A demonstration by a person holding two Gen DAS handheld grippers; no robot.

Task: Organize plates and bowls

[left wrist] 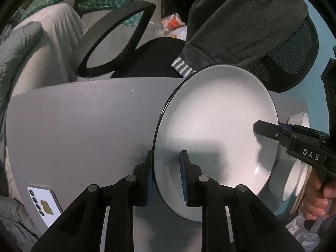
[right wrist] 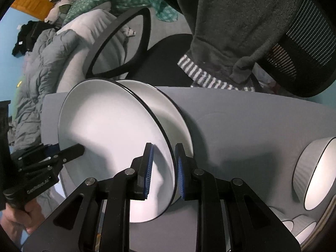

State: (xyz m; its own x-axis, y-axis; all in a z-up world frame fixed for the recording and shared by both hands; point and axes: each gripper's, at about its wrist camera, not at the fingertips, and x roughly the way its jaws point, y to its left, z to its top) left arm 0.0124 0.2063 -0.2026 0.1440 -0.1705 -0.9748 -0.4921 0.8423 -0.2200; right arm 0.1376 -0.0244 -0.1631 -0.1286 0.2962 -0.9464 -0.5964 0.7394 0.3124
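Observation:
A white plate (left wrist: pixel 210 115) with a thin black rim hangs just above the grey table (left wrist: pixel 84 126), held at opposite edges by both grippers. My left gripper (left wrist: pixel 167 152) is shut on its near rim, one blue pad behind the rim and one on the white face. My right gripper (right wrist: pixel 163 145) is shut on the other side of the same plate (right wrist: pixel 109 121). A second, matching plate (right wrist: pixel 168 109) lies right beneath it on the table. In each wrist view the other gripper's fingers (left wrist: pixel 260 128) (right wrist: pixel 75 148) show at the plate's far edge.
White ribbed bowls (right wrist: pixel 315 172) with dark rims sit on their sides at the table's right end, more below them (right wrist: pixel 298 226). A white phone (left wrist: pixel 42 205) lies near the front left corner. A black office chair (left wrist: pixel 117 40) draped with a dark garment (left wrist: pixel 241 21) stands behind the table.

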